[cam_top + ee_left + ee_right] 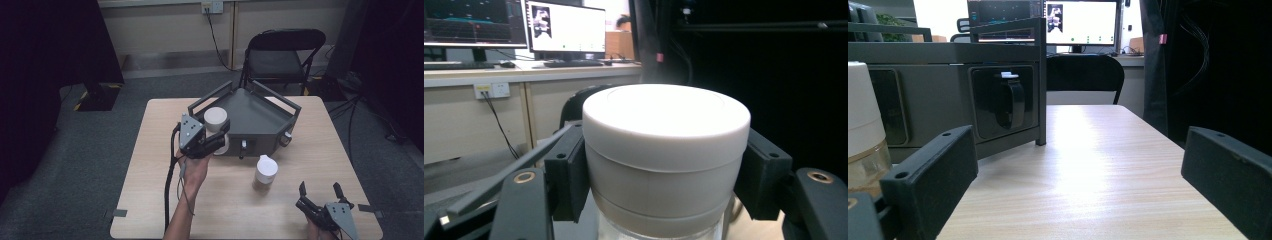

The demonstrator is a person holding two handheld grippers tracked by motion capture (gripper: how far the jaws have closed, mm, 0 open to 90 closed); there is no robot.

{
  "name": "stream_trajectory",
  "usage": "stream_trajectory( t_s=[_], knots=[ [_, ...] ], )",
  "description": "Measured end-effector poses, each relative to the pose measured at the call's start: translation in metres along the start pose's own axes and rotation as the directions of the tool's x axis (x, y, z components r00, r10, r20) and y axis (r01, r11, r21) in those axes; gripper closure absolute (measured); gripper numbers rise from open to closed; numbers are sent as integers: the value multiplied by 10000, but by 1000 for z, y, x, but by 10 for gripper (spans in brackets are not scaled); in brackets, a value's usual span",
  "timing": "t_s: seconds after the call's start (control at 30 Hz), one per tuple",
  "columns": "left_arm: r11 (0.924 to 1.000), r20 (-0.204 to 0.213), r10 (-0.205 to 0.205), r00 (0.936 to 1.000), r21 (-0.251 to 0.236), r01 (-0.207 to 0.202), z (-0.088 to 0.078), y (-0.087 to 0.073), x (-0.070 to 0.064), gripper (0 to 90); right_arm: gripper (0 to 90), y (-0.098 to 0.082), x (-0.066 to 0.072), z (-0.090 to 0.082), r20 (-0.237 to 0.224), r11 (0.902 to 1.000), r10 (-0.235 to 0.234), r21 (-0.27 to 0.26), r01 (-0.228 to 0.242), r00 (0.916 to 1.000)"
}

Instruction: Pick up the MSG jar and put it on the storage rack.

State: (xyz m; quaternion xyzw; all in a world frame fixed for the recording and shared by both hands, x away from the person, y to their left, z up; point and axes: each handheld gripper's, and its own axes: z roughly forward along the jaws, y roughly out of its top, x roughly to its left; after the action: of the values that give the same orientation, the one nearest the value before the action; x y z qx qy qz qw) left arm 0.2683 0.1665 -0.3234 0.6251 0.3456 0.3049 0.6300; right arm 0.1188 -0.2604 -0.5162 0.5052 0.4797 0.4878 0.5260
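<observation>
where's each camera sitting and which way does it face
High view: above the person's side, looking forward and down on the table; forearm and both tools show.
Left gripper view: on the left tool, looking level along its jaws, shut on a white-lidded jar.
Right gripper view: low on the right tool, facing the grey tray; jaws open.
Shared: high and right views show the bottle.

White-lidded jar [664, 160]: round, clear glass base, upright, clamped at lid, raised beside grey tray [260, 120] front-left corner.
</observation>
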Motion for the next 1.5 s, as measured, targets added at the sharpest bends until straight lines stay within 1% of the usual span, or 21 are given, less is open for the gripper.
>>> stream_trajectory(
  t_s=[0.03,0.07,0.2,0.4,0.53,0.63,0.67,0.77,0.9,0.97,1.0,1.03,1.07,1.13,1.2,1.23,1.3,1.33,1.37,1.43,1.5],
  knots=[
    [10000,-102,-59,9999,-18,59,4,2,-1,342,1,0,0,0,0,10000,0,1,0,10000],
    [10000,-221,-18,9998,15,18,8,4,-2,342,1,0,0,0,0,10000,0,2,0,10000],
    [9995,-662,251,9975,203,-238,25,12,-9,342,1,0,0,0,-19,10000,-9,-1,9,10000],
    [9998,-1107,103,9938,154,-87,46,25,-14,342,1,0,-1,0,-82,10000,-1,4,1,10000],
    [9992,-1543,264,9877,338,-215,65,32,-17,342,1,0,-2,0,-89,10000,8,-3,-8,10000],
    [9992,-1850,339,9822,281,-292,78,28,-18,342,1,0,-2,0,-91,10000,5,3,-5,10000],
    [9992,-1902,297,9813,324,-240,82,27,-17,342,1,0,-2,0,-90,10000,3,4,-3,10000],
    [9985,-2046,125,9788,547,-13,93,22,-15,342,1,0,-2,0,-95,10000,-4,4,4,10000],
    [9950,-2144,296,9763,994,-84,106,15,-16,342,1,0,-2,0,-94,10000,-4,0,4,10000],
    [9946,-2167,203,9760,1042,24,108,11,-15,342,1,0,-2,0,-95,10000,-7,4,7,10000],
    [9948,-2233,147,9746,1019,84,108,10,-16,342,1,0,-2,0,-95,10000,-5,3,5,10000],
    [9959,-2308,69,9730,888,140,108,7,-16,342,1,0,-2,0,-95,10000,-4,2,4,10000],
    [9961,-2294,62,9733,875,143,108,6,-16,342,1,0,-2,0,-95,10000,-5,4,5,10000],
    [9942,-2300,119,9731,1071,132,110,7,-14,342,1,0,-2,0,-95,10000,-6,4,6,10000],
    [9932,-2396,95,9708,1147,186,111,6,-14,342,1,0,-2,0,-97,10000,-5,6,5,10000],
    [9928,-2378,34,9713,1173,252,112,5,-13,342,1,0,-2,0,-96,10000,-7,5,7,10000],
    [9904,-2210,-128,9752,1315,428,113,5,-9,342,1,0,-2,0,-95,10000,-6,5,6,10000],
    [9900,-2161,-105,9763,1352,406,114,5,-9,342,1,0,-2,0,-95,10000,-7,6,7,10000],
    [9908,-2204,-40,9754,1309,337,115,3,-10,342,1,0,-2,0,-96,10000,-6,4,6,10000],
    [9900,-2264,114,9740,1397,209,117,1,-13,342,1,0,-2,0,-97,10000,-5,4,5,10000],
    [9903,-2203,123,9754,1377,186,118,0,-11,342,1,0,-2,0,-105,10000,-8,4,8,9999]
  ],
)
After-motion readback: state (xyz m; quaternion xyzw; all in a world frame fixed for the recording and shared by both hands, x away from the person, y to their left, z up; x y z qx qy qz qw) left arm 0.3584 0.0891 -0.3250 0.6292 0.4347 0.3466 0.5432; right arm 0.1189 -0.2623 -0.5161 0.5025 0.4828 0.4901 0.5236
